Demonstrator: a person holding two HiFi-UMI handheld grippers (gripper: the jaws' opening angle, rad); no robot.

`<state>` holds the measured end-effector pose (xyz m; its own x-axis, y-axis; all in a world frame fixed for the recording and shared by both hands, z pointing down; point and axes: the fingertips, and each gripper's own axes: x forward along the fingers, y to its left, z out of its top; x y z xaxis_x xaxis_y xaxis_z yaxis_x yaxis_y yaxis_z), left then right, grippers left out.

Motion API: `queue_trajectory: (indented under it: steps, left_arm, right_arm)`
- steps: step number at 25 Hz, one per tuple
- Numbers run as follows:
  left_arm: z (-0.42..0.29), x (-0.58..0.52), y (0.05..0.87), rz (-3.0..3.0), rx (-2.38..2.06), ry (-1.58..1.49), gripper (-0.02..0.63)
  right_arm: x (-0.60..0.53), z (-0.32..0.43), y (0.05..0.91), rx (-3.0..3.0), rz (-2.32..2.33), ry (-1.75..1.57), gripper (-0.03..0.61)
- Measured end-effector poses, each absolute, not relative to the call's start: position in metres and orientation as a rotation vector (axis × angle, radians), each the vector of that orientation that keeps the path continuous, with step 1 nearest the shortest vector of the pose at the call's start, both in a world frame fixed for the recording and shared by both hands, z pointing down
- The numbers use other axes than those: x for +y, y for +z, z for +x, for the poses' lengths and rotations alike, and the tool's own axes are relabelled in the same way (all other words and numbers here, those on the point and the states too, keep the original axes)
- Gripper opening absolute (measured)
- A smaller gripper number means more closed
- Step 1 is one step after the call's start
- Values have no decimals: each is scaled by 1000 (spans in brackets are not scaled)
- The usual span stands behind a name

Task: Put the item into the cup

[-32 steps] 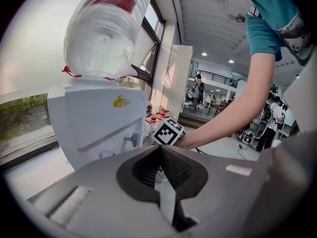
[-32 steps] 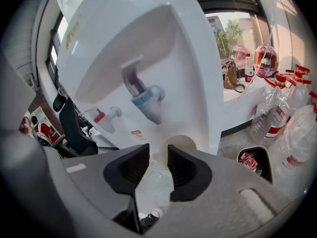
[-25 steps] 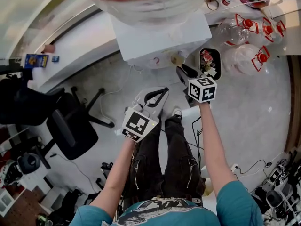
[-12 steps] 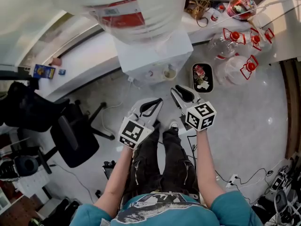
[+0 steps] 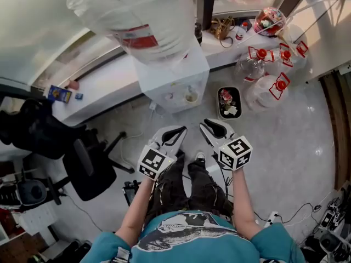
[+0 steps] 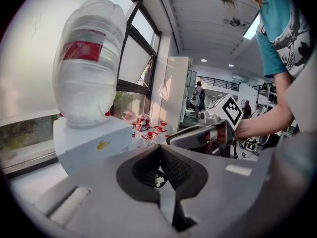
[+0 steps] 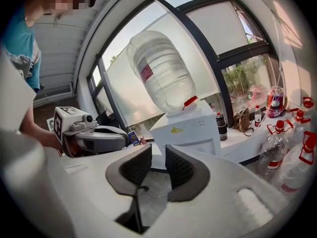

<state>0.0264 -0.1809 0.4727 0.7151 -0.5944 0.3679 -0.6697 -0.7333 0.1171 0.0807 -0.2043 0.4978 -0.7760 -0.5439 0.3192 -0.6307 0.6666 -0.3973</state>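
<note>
A pale cup (image 5: 191, 96) stands in the tap recess of the white water dispenser (image 5: 170, 75), which carries a big upturned bottle (image 5: 142, 15). I can make out no separate item. Both grippers hang in the air in front of the dispenser, pointing at it and well short of the cup. My left gripper (image 5: 176, 130) (image 6: 159, 150) has its tips touching and holds nothing. My right gripper (image 5: 211, 126) (image 7: 158, 155) stands open; its jaws have just been closing and nothing is between them. The cup is hidden in both gripper views.
A black bin with rubbish (image 5: 228, 103) sits on the floor right of the dispenser. Several clear bottles with red handles (image 5: 263, 75) stand further right. A black office chair (image 5: 88, 166) is at the left, and a white sill (image 5: 104, 86) runs behind. Cables lie on the floor.
Both grippers sit lower in the head view and farther from the dispenser. The right one has drawn back from beside the bin and cup, and its jaws look narrower.
</note>
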Motion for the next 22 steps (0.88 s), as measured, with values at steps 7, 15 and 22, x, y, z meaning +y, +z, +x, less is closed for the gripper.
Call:
queue_trajectory:
  steps: [7,15,22]
  left_arm:
    - [54,-151,462,2662,-1006,428,9]
    - [70,-123,442,2647,-1076,376,9]
    - [59,-114,433,2600,-1120,337,9]
  right_arm:
    - [-171,109,470,-2744,939,684,84]
    - [-140,117,451,-2803,886,664,71]
    - [-133,106,443,-2832,837,658,55]
